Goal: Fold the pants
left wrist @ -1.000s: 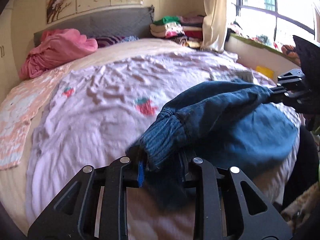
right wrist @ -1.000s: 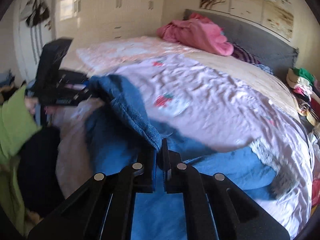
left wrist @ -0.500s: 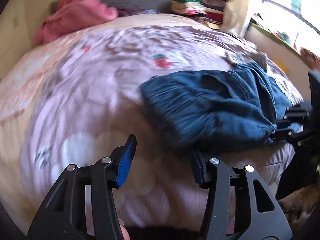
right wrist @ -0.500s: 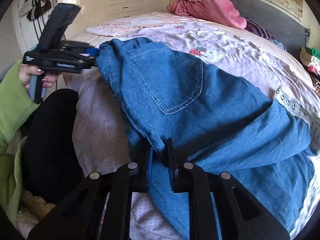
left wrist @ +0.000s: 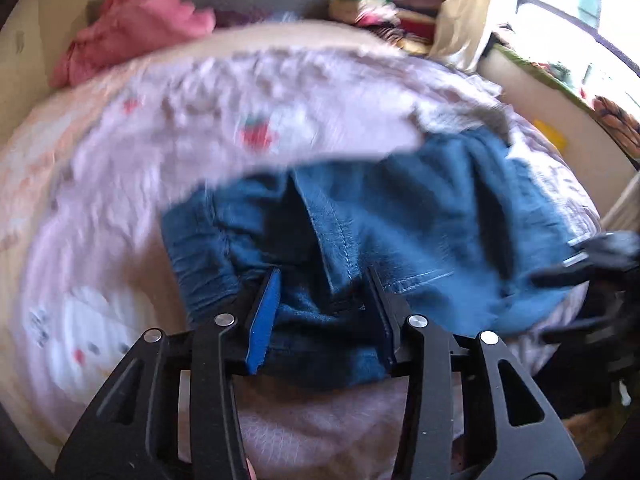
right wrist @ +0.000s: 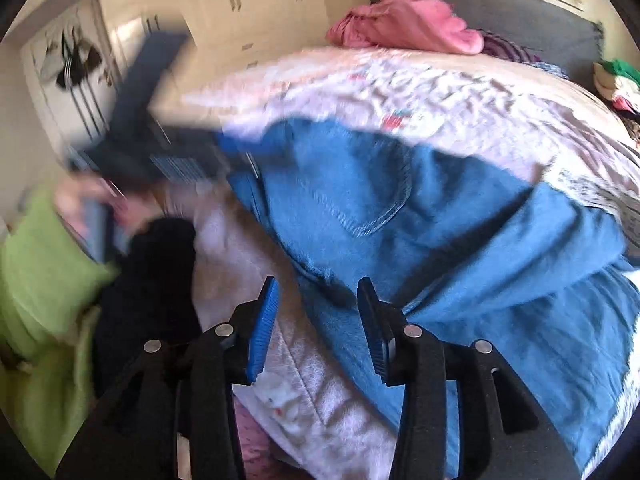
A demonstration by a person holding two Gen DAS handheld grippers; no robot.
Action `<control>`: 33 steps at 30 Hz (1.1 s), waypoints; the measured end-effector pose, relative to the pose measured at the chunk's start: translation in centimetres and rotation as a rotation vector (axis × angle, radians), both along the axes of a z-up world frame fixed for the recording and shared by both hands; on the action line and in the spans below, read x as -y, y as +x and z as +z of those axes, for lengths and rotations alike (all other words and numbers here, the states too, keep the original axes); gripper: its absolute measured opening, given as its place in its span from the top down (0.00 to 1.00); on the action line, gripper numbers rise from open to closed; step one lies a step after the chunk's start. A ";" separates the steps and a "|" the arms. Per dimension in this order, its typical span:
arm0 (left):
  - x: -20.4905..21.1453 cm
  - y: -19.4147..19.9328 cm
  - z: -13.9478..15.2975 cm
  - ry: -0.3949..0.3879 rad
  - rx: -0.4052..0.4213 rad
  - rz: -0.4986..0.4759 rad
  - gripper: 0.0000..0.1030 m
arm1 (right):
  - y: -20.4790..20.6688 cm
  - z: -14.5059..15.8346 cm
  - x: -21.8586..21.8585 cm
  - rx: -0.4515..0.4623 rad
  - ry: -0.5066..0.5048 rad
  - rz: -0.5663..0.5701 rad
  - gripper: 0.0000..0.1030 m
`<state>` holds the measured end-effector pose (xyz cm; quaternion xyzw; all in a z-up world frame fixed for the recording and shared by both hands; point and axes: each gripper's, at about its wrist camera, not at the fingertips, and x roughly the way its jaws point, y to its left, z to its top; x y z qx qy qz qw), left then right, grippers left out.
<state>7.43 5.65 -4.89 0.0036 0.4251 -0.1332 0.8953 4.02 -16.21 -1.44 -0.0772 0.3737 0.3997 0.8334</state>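
Note:
Blue jeans (left wrist: 420, 220) lie folded over on the pink strawberry-print bed cover (left wrist: 200, 92) near the bed's front edge. My left gripper (left wrist: 322, 272) is over the dark waistband end; its jaws stand apart and are closing, with bunched denim between them. In the right wrist view the jeans (right wrist: 400, 220) show a back pocket. My right gripper (right wrist: 317, 280) is at their near edge, its jaws opening; the denim edge lies between them, free of the pads. Each gripper appears blurred in the other's view: the right gripper (left wrist: 560, 272) and the left gripper (right wrist: 180, 160).
A pink heap of bedding (left wrist: 136, 32) lies by the grey headboard (right wrist: 540, 20). Stacked folded clothes (left wrist: 372, 4) sit at the far corner by the window. The person's green sleeve (right wrist: 40, 260) and dark trouser leg (right wrist: 152, 280) are at the bed's front edge.
The jeans went from hanging between both grippers to lying on the bed. The left gripper let go, opened and moved over the waistband. The right gripper, shut on denim before, has opened.

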 end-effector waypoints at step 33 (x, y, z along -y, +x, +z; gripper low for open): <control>8.2 0.9 5.2 -0.076 0.079 -0.166 0.34 | 16.5 3.4 9.3 -0.036 -0.134 -0.482 0.27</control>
